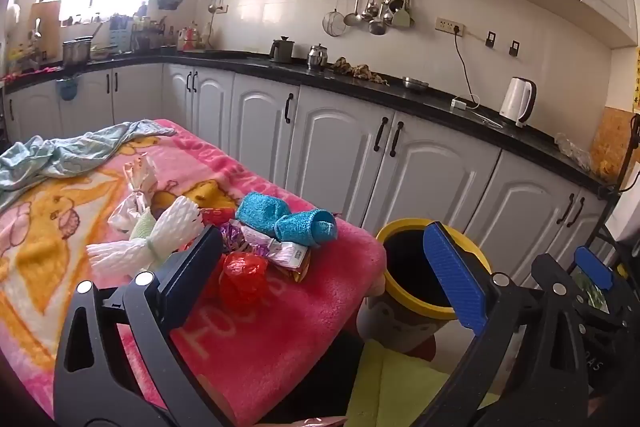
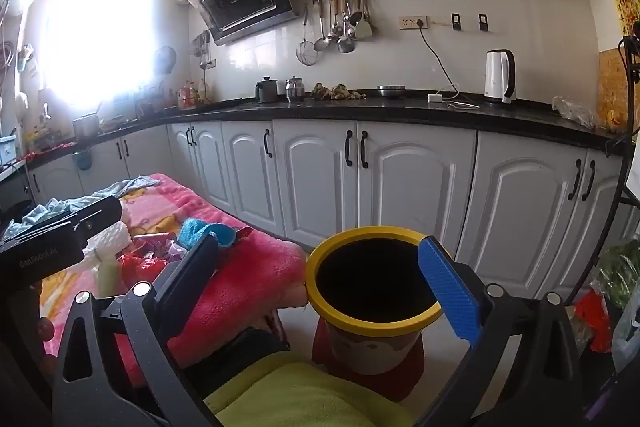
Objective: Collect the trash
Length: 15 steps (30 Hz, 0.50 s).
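Left gripper (image 1: 328, 275): jaws apart, empty, above the pink blanket's (image 1: 280, 339) near corner.
Right gripper (image 2: 324, 287): spread wide, empty, over the yellow-rimmed bin (image 2: 340, 321).
Trash: red wrapper (image 1: 242, 277), foam netting (image 1: 160, 235) (and foil scraps) near that corner.

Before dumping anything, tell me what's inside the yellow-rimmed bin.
The bin stands on the floor beside the pink blanket. Its opening shows only a dark interior; no trash is visible in it, and the bottom is lost in shadow, so anything there cannot be seen.

Trash (image 1: 256, 251) on pink blanket (image 1: 280, 327)
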Available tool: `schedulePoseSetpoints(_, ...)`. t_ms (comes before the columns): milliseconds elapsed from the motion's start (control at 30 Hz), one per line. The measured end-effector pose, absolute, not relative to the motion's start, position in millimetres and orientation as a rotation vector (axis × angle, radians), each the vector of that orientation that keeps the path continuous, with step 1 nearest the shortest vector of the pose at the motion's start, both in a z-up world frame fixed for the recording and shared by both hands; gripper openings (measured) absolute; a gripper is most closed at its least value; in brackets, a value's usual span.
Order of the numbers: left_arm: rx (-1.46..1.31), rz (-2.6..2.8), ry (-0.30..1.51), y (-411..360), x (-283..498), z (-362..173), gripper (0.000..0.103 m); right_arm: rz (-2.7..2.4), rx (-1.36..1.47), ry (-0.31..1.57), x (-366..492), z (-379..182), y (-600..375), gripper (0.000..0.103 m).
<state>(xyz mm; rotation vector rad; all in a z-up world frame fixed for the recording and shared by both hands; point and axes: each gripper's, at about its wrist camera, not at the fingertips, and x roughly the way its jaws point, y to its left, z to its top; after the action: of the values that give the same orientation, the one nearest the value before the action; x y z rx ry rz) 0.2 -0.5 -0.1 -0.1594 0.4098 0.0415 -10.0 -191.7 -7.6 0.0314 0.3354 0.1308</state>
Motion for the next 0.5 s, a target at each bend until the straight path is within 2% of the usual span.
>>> schedulePoseSetpoints(500, -0.174, 0.036, 0.401, 4, -1, 4, 0.092, 0.129, 0.028, 0.331, -12, -7, -191, 0.098)
